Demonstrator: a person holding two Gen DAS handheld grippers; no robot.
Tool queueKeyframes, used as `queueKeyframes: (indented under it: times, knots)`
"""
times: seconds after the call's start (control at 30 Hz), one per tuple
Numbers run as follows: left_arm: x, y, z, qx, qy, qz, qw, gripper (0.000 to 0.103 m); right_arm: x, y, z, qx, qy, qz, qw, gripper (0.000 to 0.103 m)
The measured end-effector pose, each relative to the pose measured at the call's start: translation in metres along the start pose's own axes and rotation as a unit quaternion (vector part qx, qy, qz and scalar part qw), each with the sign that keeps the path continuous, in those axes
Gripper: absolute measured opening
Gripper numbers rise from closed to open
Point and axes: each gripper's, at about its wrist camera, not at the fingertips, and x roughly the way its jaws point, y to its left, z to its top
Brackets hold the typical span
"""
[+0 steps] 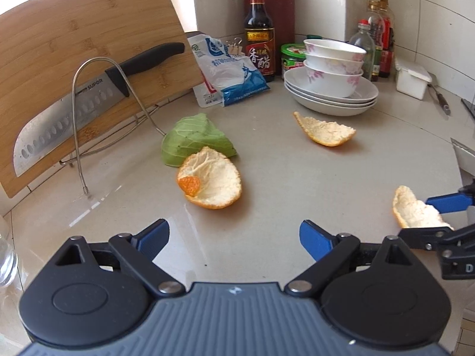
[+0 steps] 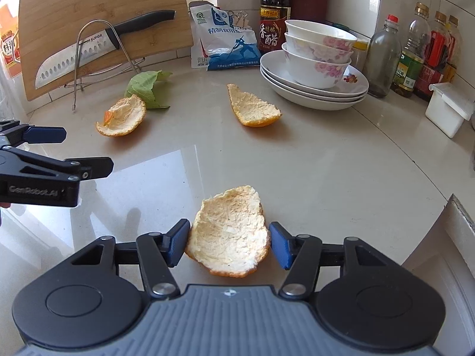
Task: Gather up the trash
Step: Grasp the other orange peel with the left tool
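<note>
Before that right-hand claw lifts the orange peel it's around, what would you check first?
1. Nearest orange peel sits between the right gripper's jaws: ok.
2. Both pads pressing on the peel: cannot tell; the left pad touches, the right shows a sliver of gap.
3. Peel free of other items on the counter: ok.
4. Left gripper clear of the lift path: ok, open and off to the side.
5. Remaining trash in sight, two peels and a green leaf: ok.
6. Bin location: cannot tell.
</note>
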Motion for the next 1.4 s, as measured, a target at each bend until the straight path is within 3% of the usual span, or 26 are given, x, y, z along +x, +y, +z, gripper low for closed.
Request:
queueKeyframes:
  times: [0.4, 0.6, 0.87, 1.4]
  knots:
    - [0.052, 0.008, 0.016, -0.035, 0.004, 0.041, 0.9985, 0.083, -0.002, -0.001, 0.004, 0.003, -0.003, -0.001, 1.0, 0.063]
    - [0.064, 0.009, 0.023, -0.036, -0.002, 0.044, 0.9984, 0.08, -0.001, -0.005, 0.006, 0.01, -0.003, -0.004, 1.0, 0.063]
    - [0.067, 0.01, 0.029, -0.045, -0.003, 0.043, 0.998, 0.063, 0.002, -0.007, 0.008, 0.011, -0.004, -0.005, 1.0, 0.063]
    - [0.047, 0.016, 0.027, -0.053, -0.001, 0.012, 0.9985, 0.057, -0.006, -0.008, 0.008, 0.015, -0.014, -0.004, 1.0, 0.063]
